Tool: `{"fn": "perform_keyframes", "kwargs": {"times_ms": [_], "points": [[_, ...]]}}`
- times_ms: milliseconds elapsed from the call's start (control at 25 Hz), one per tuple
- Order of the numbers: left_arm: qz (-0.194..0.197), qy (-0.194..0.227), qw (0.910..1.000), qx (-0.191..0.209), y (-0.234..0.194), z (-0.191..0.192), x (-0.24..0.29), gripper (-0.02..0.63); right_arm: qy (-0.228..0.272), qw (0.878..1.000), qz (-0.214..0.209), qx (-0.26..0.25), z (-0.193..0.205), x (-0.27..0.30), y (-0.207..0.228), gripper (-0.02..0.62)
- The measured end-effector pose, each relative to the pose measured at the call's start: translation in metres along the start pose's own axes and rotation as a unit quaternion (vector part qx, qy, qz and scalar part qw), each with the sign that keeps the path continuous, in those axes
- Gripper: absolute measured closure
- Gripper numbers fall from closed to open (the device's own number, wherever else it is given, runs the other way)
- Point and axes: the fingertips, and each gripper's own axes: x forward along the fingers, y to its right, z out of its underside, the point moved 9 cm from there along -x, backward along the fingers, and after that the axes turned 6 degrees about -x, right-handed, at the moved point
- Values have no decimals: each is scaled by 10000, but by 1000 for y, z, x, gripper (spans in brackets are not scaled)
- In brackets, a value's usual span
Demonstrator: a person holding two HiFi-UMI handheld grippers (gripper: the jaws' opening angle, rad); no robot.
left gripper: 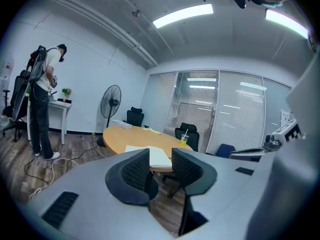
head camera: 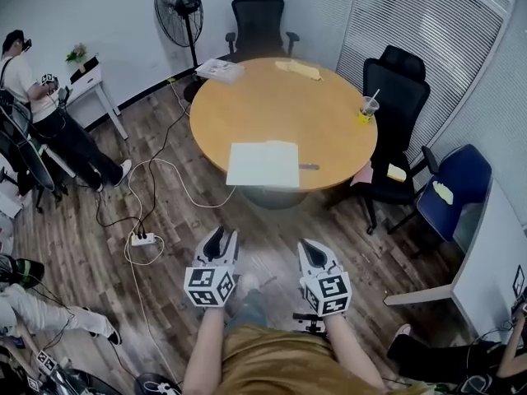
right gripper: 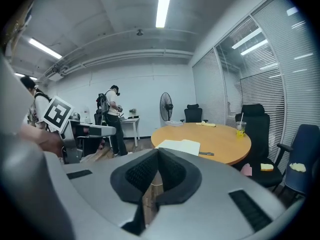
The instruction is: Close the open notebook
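Note:
The open notebook point(head camera: 263, 164) lies flat with white pages up at the near edge of a round wooden table point(head camera: 329, 122); a dark pen point(head camera: 309, 167) rests beside its right side. Both grippers hang low over the floor, well short of the table. My left gripper point(head camera: 216, 240) is open, and through its gap the notebook point(left gripper: 161, 158) shows far ahead. My right gripper point(head camera: 312, 253) is shut with nothing held, its pads meeting at the tips point(right gripper: 157, 152). The right gripper view shows the notebook point(right gripper: 180, 145) and the pen point(right gripper: 206, 153) beyond.
A cup of yellow drink point(head camera: 367, 107) stands at the table's right edge, with papers point(head camera: 219, 69) at its far side. Black chairs point(head camera: 395, 97) and a blue chair point(head camera: 457, 183) ring the table. Cables and a power strip point(head camera: 142, 239) lie on the floor at left. A person point(head camera: 41, 113) stands by a white desk, near a fan point(head camera: 179, 6).

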Motion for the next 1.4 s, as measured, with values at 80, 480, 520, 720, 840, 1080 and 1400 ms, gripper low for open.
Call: {"fn": "perform_keyframes", "kwargs": {"times_ms": [80,480,520,720,840,1080,1400], "points": [[36,-38,10000,-27,-14,-13,30,453,-50,10000,48,57,-8,29,14,584],[163,-341,9992,-147,-89,-53,158,453,-271,9995,176,45,-40,162,55,584],[202,-366,9990,-163,-95,-54,168,453,-295,9993,213,47,-41,171,57,584],[396,-509,9977,-229,-115,-62,214,453,-315,9983,475,109,-50,200,72,584],[492,-611,9965,-285,-117,-58,228,453,-294,9972,644,232,-49,201,79,584],[559,-725,9956,-199,-114,-58,256,457,-268,9956,819,360,-44,206,99,584],[456,-803,9954,-262,-117,-53,266,460,-319,9946,893,431,-36,212,117,584]]}}
